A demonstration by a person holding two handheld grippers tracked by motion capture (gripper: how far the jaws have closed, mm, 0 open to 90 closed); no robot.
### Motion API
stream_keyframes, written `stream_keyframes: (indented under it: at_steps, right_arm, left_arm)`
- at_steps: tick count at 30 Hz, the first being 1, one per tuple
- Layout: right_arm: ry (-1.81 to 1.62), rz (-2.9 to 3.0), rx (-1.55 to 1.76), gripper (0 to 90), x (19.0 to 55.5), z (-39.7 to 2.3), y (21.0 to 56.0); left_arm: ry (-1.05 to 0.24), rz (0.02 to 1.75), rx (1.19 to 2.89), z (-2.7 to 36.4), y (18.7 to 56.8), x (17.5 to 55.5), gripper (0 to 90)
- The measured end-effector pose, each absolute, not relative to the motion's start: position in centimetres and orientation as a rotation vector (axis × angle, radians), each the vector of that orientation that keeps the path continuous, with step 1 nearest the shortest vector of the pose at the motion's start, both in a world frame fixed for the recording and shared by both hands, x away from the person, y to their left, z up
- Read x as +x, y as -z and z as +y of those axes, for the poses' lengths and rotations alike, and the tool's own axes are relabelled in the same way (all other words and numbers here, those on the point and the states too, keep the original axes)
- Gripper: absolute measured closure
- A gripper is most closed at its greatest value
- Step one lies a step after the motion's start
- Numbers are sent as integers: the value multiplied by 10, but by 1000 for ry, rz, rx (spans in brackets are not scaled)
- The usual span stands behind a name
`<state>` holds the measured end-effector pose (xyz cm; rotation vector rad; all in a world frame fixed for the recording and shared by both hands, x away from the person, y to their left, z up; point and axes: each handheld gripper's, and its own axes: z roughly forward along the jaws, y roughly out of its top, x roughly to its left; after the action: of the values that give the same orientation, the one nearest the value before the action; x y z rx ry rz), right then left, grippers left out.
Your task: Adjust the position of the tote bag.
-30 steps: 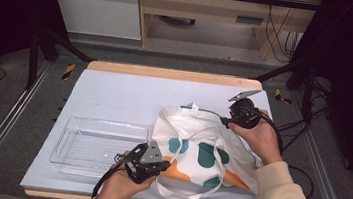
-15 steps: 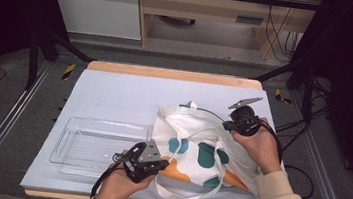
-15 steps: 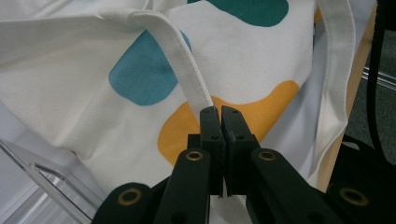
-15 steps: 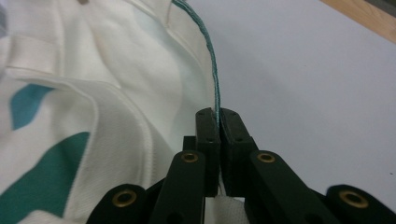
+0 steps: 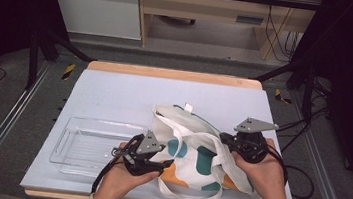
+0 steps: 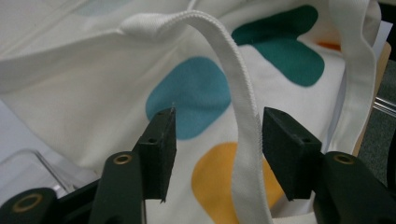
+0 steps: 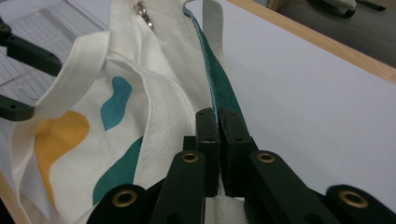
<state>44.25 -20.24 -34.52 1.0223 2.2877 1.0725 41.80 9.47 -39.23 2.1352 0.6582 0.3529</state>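
Observation:
A white tote bag [image 5: 193,152] with teal, blue and orange patches lies on the near right of the table. My left gripper [image 5: 162,164] is at the bag's left edge. Its jaws have just been opening and now stand apart [image 6: 217,140]. A white strap [image 6: 245,135] hangs loose between them, close to the right pad. My right gripper [image 5: 224,139] is at the bag's right side, shut [image 7: 218,121] on the bag's rim where the teal lining [image 7: 224,93] meets the white cloth. The left gripper's jaws [image 7: 25,79] also show at the left of the right gripper view.
A clear plastic tray [image 5: 67,137] lies left of the bag, beside my left hand. The pale blue table top [image 5: 130,94] has a wooden edge at the back and front. A metal zip pull [image 7: 144,16] lies at the bag's mouth.
The left jaws opened and let the strap go slack between them. The right gripper shut on the bag's rim and moved toward the near edge, drawing the bag with it.

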Motion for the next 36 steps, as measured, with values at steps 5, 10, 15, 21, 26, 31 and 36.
stream_keyframes:
  at_steps: [5,10,15,21,26,31,36]
  right_arm:
    - [-1108,2270,997,878,429,-203,348]
    - [-1126,2270,982,877,425,-204,348]
    - [-1122,2276,973,877,423,-202,348]
    - [-1134,2274,967,877,418,-204,345]
    - [-1144,2281,961,877,415,-205,344]
    - [-1143,2281,954,877,412,-205,342]
    - [-1139,2290,946,877,411,-205,342]
  left_arm:
    - [-353,655,2110,86,381,420,416]
    - [-376,638,2110,86,370,412,410]
    - [-421,670,2094,88,357,421,399]
    - [-470,675,2093,77,345,438,369]
    - [-469,654,2132,68,352,440,330]
    - [-461,663,2154,67,364,439,307]
    - [-499,701,2141,76,374,432,279]
